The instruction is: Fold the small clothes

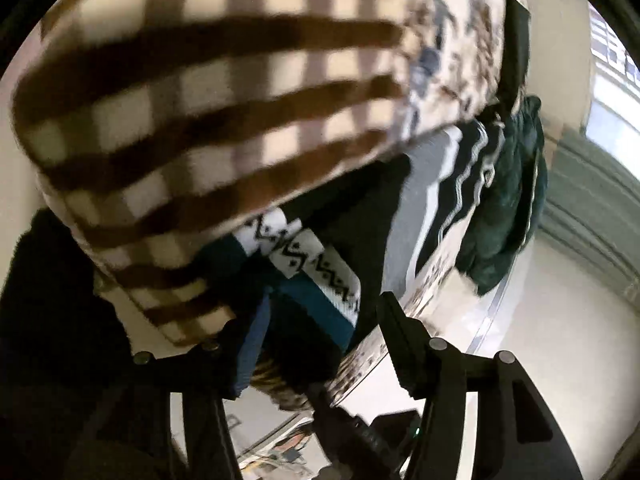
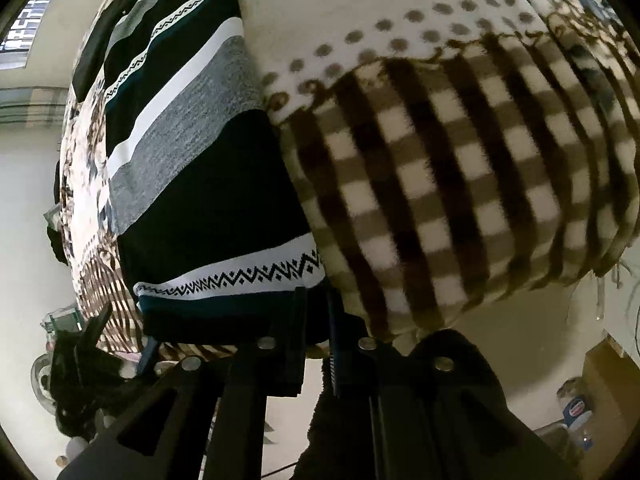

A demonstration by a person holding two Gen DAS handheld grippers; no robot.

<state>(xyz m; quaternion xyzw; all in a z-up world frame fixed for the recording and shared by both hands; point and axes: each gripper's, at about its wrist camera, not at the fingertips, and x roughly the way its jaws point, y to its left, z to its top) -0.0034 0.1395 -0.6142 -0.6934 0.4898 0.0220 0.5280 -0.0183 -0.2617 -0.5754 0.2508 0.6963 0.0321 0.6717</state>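
Observation:
A striped knit sweater [image 2: 192, 184], navy, grey and white with zigzag bands, lies on a floral bedsheet [image 2: 84, 160]. It also shows in the left wrist view [image 1: 360, 236]. A brown-and-cream checked fleece garment [image 2: 460, 184] lies beside and partly over it, and fills the left wrist view [image 1: 208, 120]. My right gripper [image 2: 318, 320] is shut on the sweater's hem. My left gripper [image 1: 308, 328] is open, its left finger under the checked fleece, its right finger [image 1: 400, 328] free above the sweater's edge.
A dark green garment [image 1: 508, 216] lies further along the bed. A polka-dot cream fabric [image 2: 400, 32] sits behind the checked fleece. Pale walls and a window [image 1: 616, 52] surround the bed. Clutter and a bottle [image 2: 576, 412] stand on the floor.

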